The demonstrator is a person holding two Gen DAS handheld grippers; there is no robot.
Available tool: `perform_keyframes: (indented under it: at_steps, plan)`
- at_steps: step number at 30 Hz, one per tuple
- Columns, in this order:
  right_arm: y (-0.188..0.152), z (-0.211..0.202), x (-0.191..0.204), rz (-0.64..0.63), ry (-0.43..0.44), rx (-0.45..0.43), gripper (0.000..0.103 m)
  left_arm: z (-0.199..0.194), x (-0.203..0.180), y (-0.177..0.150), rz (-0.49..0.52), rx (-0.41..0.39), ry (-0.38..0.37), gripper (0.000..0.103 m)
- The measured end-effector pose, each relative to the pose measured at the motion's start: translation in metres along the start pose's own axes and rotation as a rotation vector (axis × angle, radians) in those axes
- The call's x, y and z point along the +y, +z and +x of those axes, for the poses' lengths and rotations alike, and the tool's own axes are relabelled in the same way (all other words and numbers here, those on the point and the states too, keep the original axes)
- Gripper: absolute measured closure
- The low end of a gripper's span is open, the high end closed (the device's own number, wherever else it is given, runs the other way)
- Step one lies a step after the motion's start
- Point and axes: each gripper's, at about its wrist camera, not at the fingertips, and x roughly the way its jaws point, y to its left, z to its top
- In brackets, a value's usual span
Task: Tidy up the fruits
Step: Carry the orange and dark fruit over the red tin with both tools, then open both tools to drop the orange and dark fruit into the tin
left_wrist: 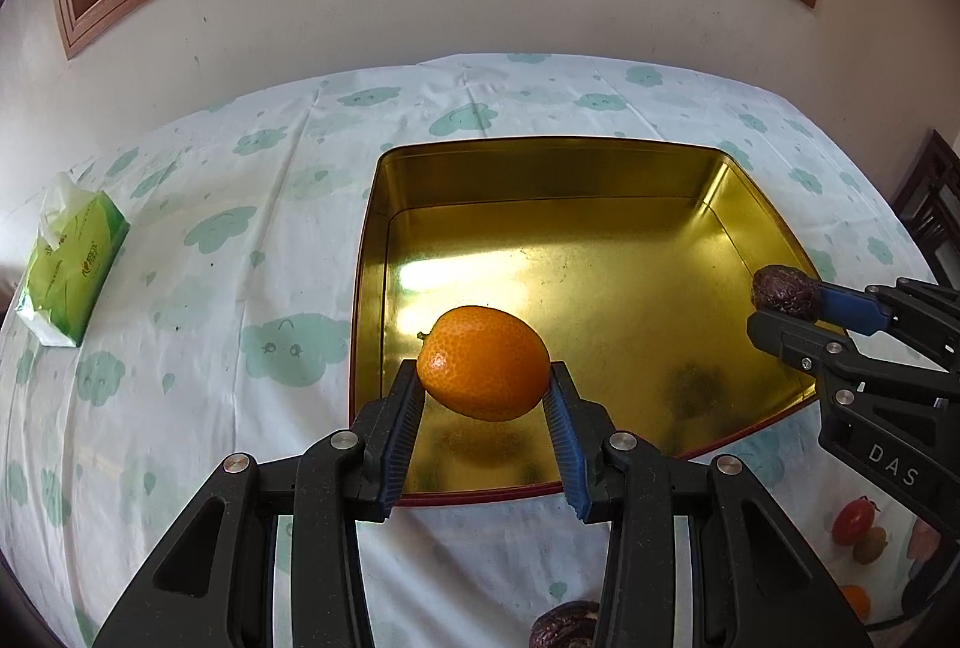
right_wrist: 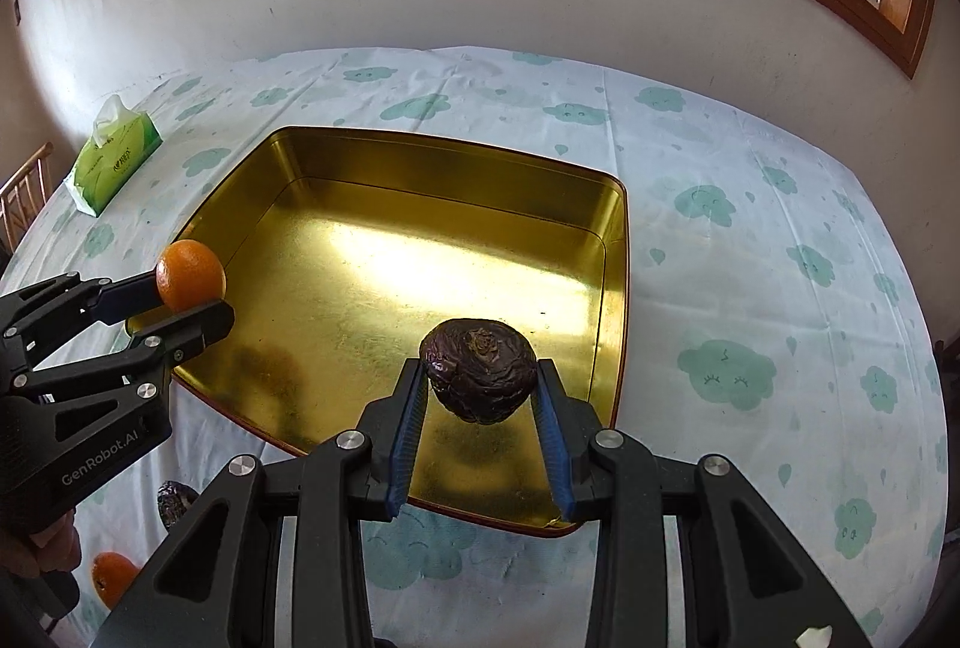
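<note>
Left gripper (left_wrist: 483,378) jaws pinch an orange (left_wrist: 483,361); right gripper (right_wrist: 478,375) jaws pinch a wrinkled dark fruit (right_wrist: 477,369), both above the gold tin.

The table (right_wrist: 750,252), under a cloud-print cloth, carries the gold tin (right_wrist: 612,252) at its middle. A green tissue pack (left_wrist: 72,264) lies well apart to its left. Loose fruits sit near the tin's front edge: another orange (right_wrist: 111,576), a second dark fruit (right_wrist: 174,501), a red fruit (left_wrist: 852,522).
</note>
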Motion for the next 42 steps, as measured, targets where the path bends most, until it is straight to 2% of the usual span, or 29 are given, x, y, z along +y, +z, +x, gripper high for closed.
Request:
perform_keyframes:
  at_steps: [19,42]
  plan:
    - [-0.009,0.010,-0.005,-0.010,-0.039,0.035,0.070,0.000,-0.002,-0.007,-0.070,0.048,0.007,0.061]
    - [-0.012,0.008,-0.007,0.001,-0.025,0.034,0.069,0.001,-0.006,-0.011,-0.078,0.039,0.062,0.060]
